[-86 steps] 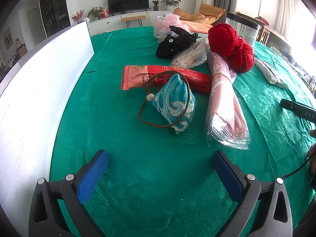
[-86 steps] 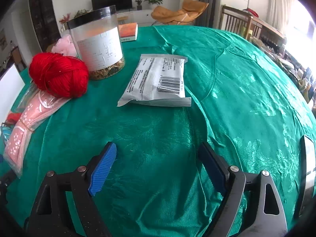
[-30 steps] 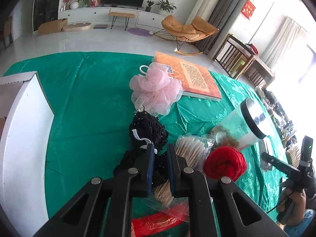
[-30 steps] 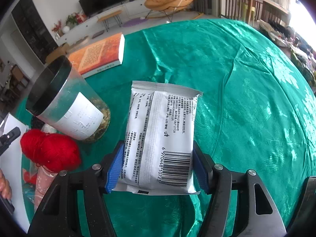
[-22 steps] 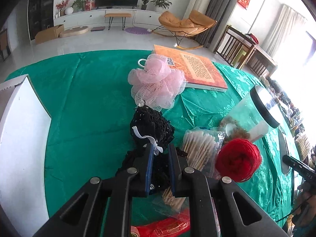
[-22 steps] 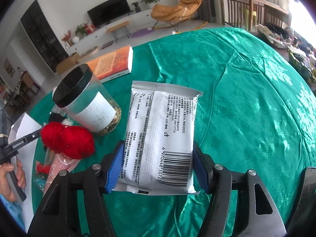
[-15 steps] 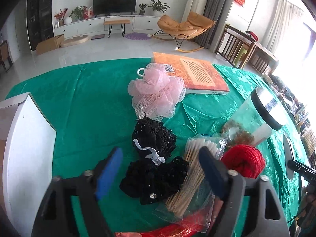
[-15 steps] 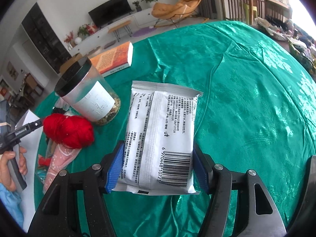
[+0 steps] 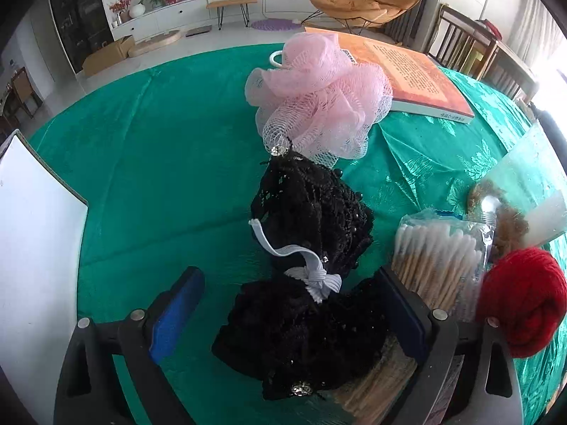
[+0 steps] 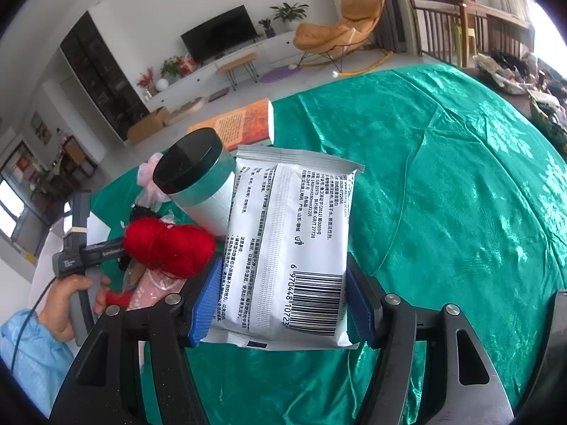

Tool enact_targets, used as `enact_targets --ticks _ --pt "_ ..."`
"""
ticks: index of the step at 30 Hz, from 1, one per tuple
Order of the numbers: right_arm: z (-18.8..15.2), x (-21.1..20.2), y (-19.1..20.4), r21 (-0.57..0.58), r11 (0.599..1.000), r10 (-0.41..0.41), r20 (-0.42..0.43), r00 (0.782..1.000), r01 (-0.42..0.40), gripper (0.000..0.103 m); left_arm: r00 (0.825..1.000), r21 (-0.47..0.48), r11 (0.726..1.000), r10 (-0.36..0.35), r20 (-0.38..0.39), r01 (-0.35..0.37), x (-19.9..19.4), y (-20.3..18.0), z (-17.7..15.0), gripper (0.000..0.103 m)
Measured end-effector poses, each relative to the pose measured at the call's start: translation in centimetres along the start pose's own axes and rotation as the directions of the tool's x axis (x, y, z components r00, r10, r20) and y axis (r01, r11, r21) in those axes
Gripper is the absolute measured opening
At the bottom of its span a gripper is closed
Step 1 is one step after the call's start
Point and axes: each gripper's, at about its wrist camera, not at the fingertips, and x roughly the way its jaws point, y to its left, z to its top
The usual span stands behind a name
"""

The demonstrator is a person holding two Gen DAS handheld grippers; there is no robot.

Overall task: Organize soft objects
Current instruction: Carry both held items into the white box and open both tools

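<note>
My left gripper is open, its blue pads on either side of a black lace garment with a white elastic band that lies on the green tablecloth. A pink mesh bath puff lies just beyond it. A red yarn ball lies to the right; it also shows in the right wrist view. My right gripper is shut on a white wet-wipes pack and holds it above the table.
A white box wall stands at the left. A bag of cotton swabs, a clear jar with a black lid and an orange book lie right and behind. The left hand holding its gripper shows in the right wrist view.
My left gripper was shut on the black garment, then opened and let it drop on the table. My right gripper closed on the wipes pack and lifted it off the table.
</note>
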Motion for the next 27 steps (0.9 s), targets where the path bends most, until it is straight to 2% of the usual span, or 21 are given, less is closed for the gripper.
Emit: enact_targets --ticks 1,3,5,6,7,9,12,16,20,22,24,27 --pt "0.2 -0.2 0.1 -0.004 1.000 -0.002 0.004 1.000 0.002 0.067 1.000 -0.015 1.000 0.012 -0.012 -0.012 0.2 0.2 0.0 0.103" --pt "0.6 -0.4 0.2 -0.009 1.000 -0.007 0.010 1.000 0.007 0.067 0.999 -0.008 1.000 0.026 -0.032 -0.027 0.2 0.1 -0.1 0.103" --pt "1.3 -0.3 0.2 -0.016 1.000 -0.016 0.012 1.000 0.016 0.067 0.999 0.031 0.999 0.034 -0.036 -0.033 -0.1 -0.3 -0.2 0.090" --pt "1.7 -0.3 0.1 -0.014 1.000 -0.021 0.013 1.000 0.021 0.067 1.000 0.058 0.998 0.021 -0.007 -0.020 -0.7 -0.7 -0.3 0.055" --pt "2.1 -0.4 0.0 -0.008 1.000 -0.024 0.018 1.000 0.024 0.067 1.000 0.074 0.997 0.024 0.004 -0.024 -1.2 -0.8 -0.2 0.039" --pt "3.3 -0.8 -0.2 0.003 1.000 -0.027 0.030 0.999 0.027 0.067 1.000 0.050 0.998 -0.024 0.017 0.023 -2.1 -0.1 -0.1 0.036" --pt "4.3 -1.8 0.1 -0.016 0.999 -0.031 0.053 0.998 0.032 0.067 0.994 0.000 0.997 -0.075 0.079 0.075 -4.4 1.4 -0.3 0.035" --pt "4.1 -3.0 1.8 -0.051 0.998 -0.022 0.053 0.998 0.025 0.067 0.973 -0.038 0.986 -0.151 0.175 0.159 -10.1 3.8 -1.4 0.035" --pt "3.0 -3.9 6.0 -0.111 0.994 0.023 0.041 0.999 -0.018 0.067 0.948 -0.034 0.979 -0.187 0.259 0.203 -17.6 7.2 -4.7 0.035" --pt "2.1 -4.4 9.3 -0.157 0.986 0.069 0.037 0.997 -0.063 0.067 0.942 -0.056 0.978 -0.177 0.287 0.200 -20.8 9.7 -7.1 0.035" --pt "1.1 -4.9 13.1 -0.197 0.973 0.130 0.028 0.991 -0.122 0.067 0.944 -0.094 0.980 -0.140 0.299 0.176 -23.5 13.0 -9.9 0.035" --pt "-0.7 -5.5 19.5 -0.244 0.936 0.258 -0.007 0.966 -0.252 0.067 0.956 -0.163 0.983 -0.031 0.292 0.082 -26.3 17.6 -14.8 0.035"
